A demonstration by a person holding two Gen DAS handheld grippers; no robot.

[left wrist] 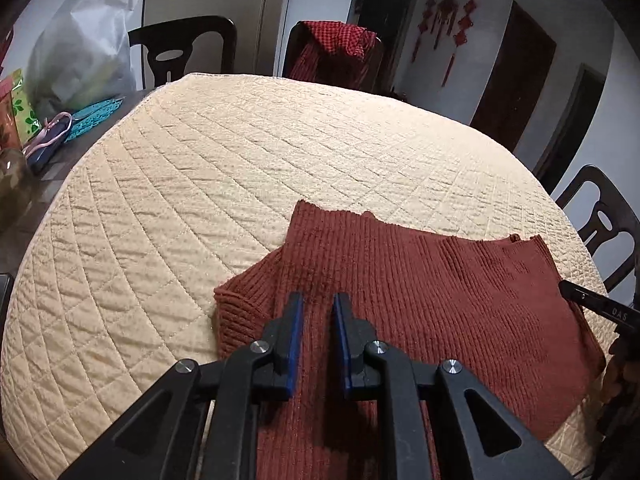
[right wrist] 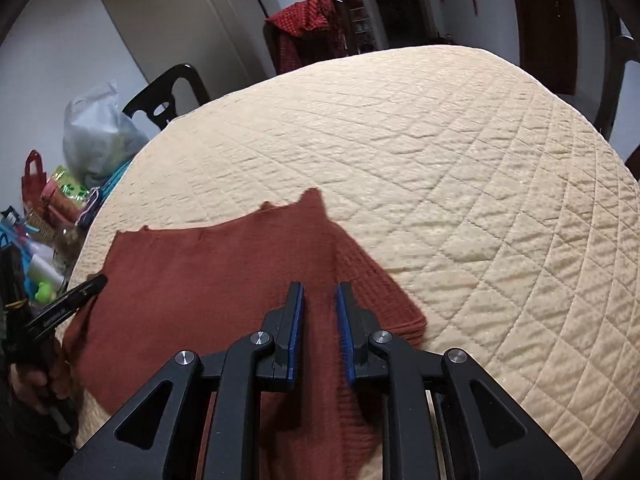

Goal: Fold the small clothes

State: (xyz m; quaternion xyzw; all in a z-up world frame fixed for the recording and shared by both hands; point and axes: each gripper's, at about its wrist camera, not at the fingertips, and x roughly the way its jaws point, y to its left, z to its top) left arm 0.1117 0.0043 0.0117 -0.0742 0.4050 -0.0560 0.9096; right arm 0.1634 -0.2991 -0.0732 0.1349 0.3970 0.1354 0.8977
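Sweater (left wrist: 420, 280) lying lower right of frame, mid-fold. Left gripper (left wrist: 318, 300) and right gripper (right wrist: 319, 290) spread above it, pinching nothing. Next: nip an edge.

Rust ribbed knit garment (left wrist: 420, 300) spread flat

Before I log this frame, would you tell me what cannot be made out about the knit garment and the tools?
- Rust knit garment: its near part is hidden by the left tool in the left wrist view and by the right tool in the right wrist view.
- Each tool's jaws stand apart; contact with the fabric cannot be told.
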